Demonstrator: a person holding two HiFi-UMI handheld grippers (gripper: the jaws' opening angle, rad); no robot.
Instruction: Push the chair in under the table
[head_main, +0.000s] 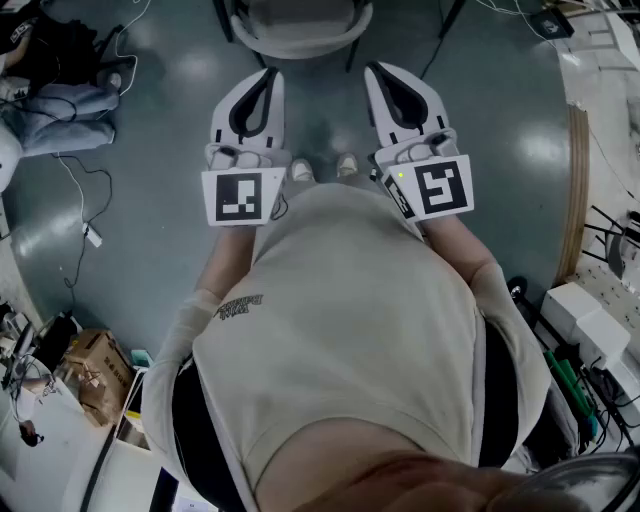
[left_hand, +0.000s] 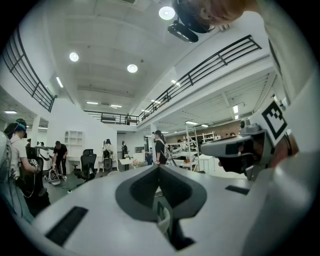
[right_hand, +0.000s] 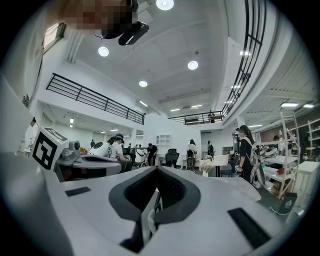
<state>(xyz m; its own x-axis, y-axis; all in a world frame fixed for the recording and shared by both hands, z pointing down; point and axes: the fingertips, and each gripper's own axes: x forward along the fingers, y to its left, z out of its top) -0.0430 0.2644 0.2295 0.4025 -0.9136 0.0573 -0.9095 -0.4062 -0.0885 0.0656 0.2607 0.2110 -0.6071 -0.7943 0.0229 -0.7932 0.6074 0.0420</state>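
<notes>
The left gripper and right gripper are both closed on nothing, side by side over a glossy grey-green floor. The chair stands at top centre, clear of their tips. Cables trail at left. The gripper views show a tall white hall with a railed balcony and round ceiling lights.

A glossy grey floor lies under a white ceiling, round lights and a black-railed balcony.

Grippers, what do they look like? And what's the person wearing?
The left gripper and right gripper are white pointed shells with dark grey insides. Each carries a black-and-white square marker. The person wears a cream long-sleeved top.
</notes>
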